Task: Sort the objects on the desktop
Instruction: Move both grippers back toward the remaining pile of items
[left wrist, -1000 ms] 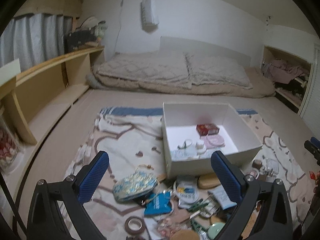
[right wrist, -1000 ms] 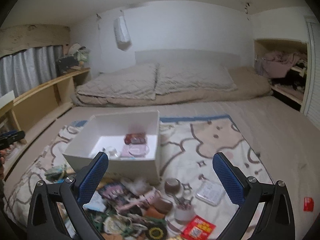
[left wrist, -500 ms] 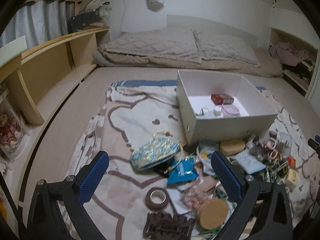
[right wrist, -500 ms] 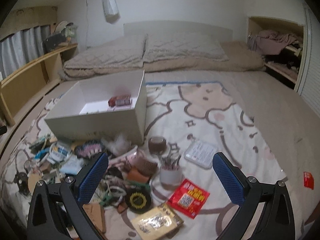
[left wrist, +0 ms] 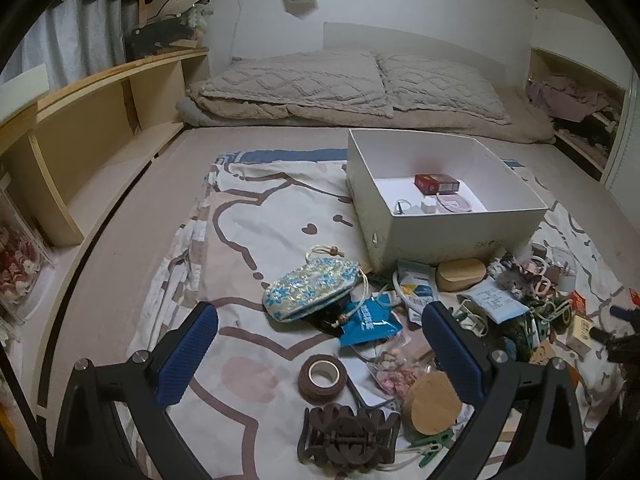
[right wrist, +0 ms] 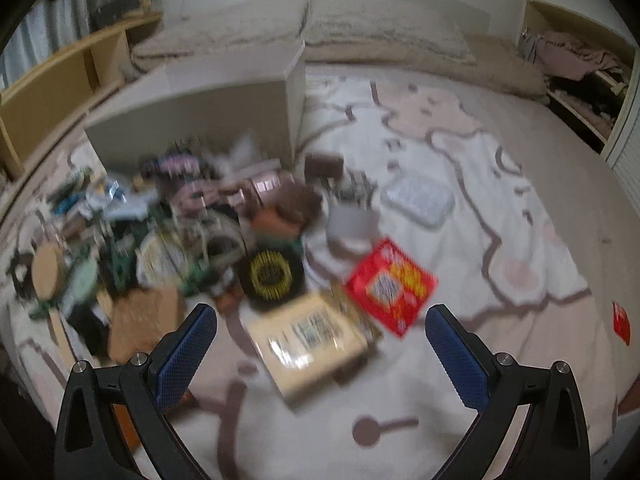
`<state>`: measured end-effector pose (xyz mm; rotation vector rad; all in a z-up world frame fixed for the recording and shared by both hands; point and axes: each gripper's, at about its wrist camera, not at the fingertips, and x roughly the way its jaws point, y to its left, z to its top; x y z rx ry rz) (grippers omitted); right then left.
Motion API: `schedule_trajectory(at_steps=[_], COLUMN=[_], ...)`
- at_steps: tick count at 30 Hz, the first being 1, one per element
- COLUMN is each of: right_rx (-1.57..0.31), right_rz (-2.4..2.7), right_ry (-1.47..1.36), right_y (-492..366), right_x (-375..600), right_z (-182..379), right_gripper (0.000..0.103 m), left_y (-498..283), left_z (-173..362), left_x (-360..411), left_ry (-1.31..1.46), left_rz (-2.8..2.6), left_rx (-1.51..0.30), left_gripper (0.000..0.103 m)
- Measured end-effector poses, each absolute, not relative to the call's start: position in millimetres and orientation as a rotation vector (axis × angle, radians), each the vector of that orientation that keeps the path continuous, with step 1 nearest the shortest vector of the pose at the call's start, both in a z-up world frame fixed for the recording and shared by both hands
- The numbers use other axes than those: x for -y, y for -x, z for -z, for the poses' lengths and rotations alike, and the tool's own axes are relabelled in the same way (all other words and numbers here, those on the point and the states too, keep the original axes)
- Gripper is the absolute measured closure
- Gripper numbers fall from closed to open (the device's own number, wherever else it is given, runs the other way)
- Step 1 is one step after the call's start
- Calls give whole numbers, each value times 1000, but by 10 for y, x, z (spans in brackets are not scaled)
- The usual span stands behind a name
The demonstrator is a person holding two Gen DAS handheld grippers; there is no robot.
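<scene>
Clutter pile (left wrist: 460, 320) beside white box (left wrist: 460, 236); both grippers (left wrist: 320, 344) (right wrist: 320, 340) agape, empty

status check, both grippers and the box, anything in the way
Left gripper open, empty, over brown tape roll. Right gripper open, empty, above tan packet; view blurred. White box holds a few items. Clutter pile crowds its front.

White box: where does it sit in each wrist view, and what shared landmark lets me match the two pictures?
Left wrist: white box right of centre, upper middle, its inside visible.
Right wrist: box upper left, blurred, only its outer walls showing.
Shared landmark: the cork disc, lower right in the left view, far left in the right.
</scene>
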<state>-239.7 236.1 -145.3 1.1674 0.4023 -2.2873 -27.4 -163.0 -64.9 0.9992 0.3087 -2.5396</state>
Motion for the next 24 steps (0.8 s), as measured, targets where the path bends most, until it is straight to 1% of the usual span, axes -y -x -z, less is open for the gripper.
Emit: schedule_trajectory(at_steps=[9, 11, 20, 24], right_rx=[-434, -393, -308, -290], right_rz=[2288, 2309, 2406, 2420], right_ry=[-1281, -1303, -1326, -1339], right_y=[2454, 2517, 2760, 2774], right_x=[-2418, -2474, -2621, -2667], right_z=[1786, 1826, 1892, 1995], right_gripper=[0, 0, 0, 0], left_y=[177, 182, 290, 334], left_z=[783, 818, 1042, 1222], left_x=[1578, 1556, 1382, 1291], left_ry=[-1095, -1116, -1249, -1377], left_rz=[2522, 2518, 2510, 2495], left_rx=[-325, -319, -212, -138], left_gripper=[0, 0, 0, 0])
